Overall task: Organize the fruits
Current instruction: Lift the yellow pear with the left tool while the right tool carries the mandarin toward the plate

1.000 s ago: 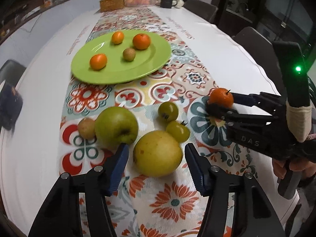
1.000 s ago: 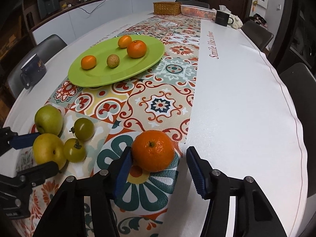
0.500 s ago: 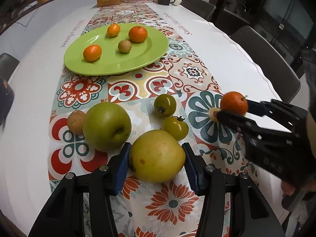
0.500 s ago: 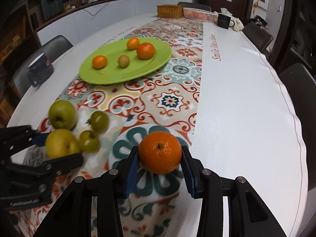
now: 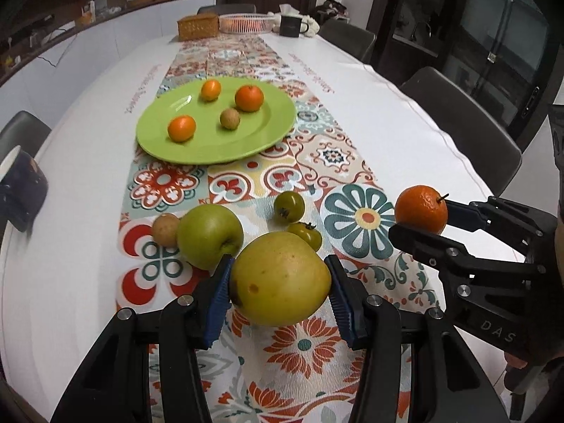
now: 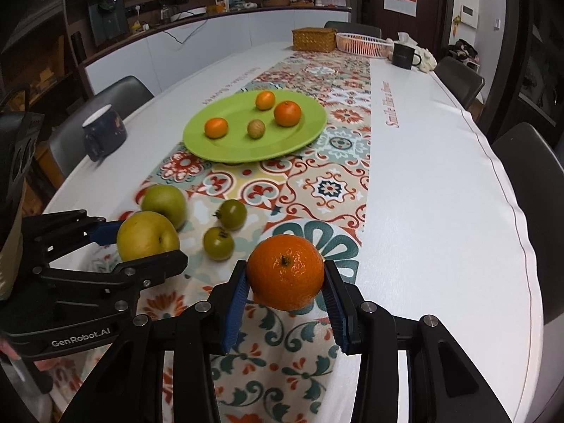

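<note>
Only the left wrist view shows the small brown fruit [image 5: 165,229]; both jaws clamp fruit.

black mug [image 6: 403,55] | wicker box [image 6: 313,39] | pink basket [image 6: 363,44] | blue mug [image 6: 104,134]

The left gripper [image 5: 280,290] clamped a large yellow apple [image 5: 280,278] between its blue pads, low in the middle of the view. At ten o'clock from it a green apple [image 5: 209,235] sat on the patterned runner [image 5: 246,183], touching a small brown fruit [image 5: 165,229] on its far side. Two green tomatoes [image 5: 289,205] lay near twelve o'clock of the yellow apple. At three o'clock the right gripper [image 5: 421,216] pinched a mandarin [image 5: 421,213]. Toward eleven o'clock, well apart, a green plate [image 5: 211,148] carried three orange fruits and one small brown one.
</note>
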### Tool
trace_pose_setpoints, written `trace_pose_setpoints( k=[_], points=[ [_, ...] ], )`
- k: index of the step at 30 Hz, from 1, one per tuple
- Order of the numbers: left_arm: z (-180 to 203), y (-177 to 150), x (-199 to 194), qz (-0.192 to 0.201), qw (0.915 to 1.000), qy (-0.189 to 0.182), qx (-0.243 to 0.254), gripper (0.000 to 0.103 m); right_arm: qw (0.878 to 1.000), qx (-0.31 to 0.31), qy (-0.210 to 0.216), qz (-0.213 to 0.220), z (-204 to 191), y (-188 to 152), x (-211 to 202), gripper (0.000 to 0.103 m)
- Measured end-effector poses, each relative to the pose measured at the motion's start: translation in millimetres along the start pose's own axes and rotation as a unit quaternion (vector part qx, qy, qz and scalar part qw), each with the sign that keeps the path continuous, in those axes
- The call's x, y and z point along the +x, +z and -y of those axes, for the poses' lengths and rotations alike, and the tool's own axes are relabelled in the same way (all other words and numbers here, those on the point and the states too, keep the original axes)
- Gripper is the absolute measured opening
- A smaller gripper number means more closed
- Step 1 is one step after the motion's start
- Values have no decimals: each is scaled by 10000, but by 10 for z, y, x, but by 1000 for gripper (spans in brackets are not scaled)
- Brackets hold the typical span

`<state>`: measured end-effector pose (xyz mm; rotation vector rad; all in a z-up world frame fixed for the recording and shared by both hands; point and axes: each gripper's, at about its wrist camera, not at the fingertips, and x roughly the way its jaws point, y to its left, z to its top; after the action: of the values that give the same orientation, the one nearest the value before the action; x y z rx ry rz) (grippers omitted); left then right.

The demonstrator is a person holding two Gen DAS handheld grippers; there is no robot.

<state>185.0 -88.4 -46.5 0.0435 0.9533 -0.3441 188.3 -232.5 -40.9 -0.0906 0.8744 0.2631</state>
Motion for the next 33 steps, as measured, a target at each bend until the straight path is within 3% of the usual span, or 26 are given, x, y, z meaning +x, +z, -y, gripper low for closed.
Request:
trace_pose_setpoints(
  k=[19,33],
  points=[
    [-244,253,-627,803,9964,246,69,51,9964,-139,8,840,-324,422,-453,42],
    [-573,774,-624,1037,9931,471,287,51,9925,-387,24,1162,-458,1026,-338,42]
  ],
)
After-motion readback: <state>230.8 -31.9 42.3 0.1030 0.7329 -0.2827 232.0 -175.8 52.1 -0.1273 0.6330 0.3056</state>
